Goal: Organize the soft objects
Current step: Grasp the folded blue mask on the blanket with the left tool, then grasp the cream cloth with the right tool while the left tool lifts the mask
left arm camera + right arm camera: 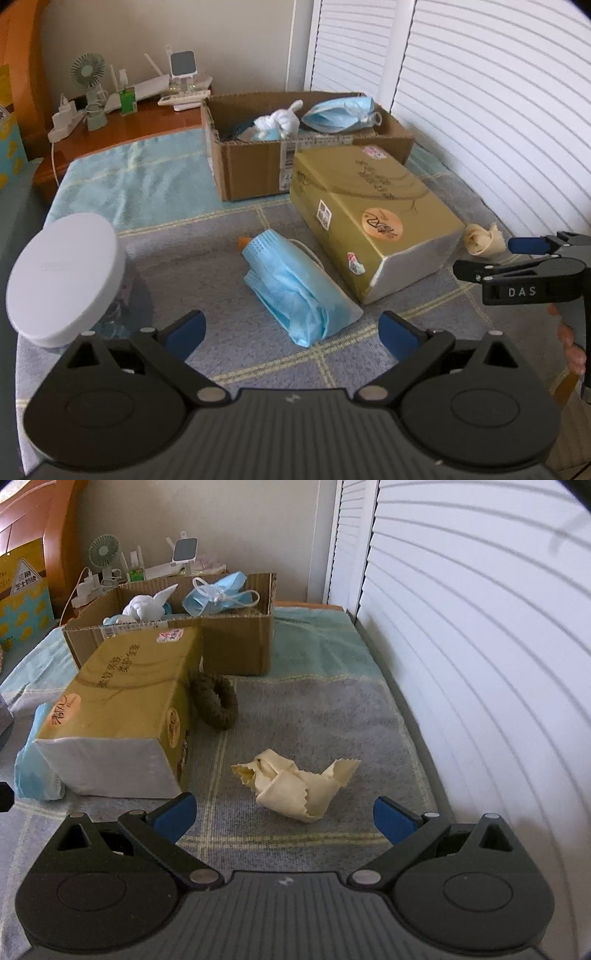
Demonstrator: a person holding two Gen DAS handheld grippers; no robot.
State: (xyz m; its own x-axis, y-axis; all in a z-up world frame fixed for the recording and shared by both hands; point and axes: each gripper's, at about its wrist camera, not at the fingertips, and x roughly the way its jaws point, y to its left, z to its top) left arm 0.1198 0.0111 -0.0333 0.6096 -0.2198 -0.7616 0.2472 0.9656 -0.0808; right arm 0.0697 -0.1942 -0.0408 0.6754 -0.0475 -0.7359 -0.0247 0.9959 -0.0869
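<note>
A bundle of blue face masks [295, 286] lies on the grey towel just ahead of my open, empty left gripper [291, 334]. A crumpled cream cloth [295, 782] lies just ahead of my open, empty right gripper [284, 812]; it also shows in the left wrist view [484, 240], with the right gripper [484, 254] beside it. A dark brown scrunchie [214, 701] leans on the gold tissue box [122, 709]. The open cardboard box [251, 166] at the back holds a white knotted cloth [277, 123] and blue masks [340, 114].
The gold tissue box [369, 218] stands between the two grippers. A white-lidded clear jar [62, 273] stands at the left. A wooden nightstand [122, 129] carries a fan, chargers and a router. White louvred doors [480, 646] run along the right.
</note>
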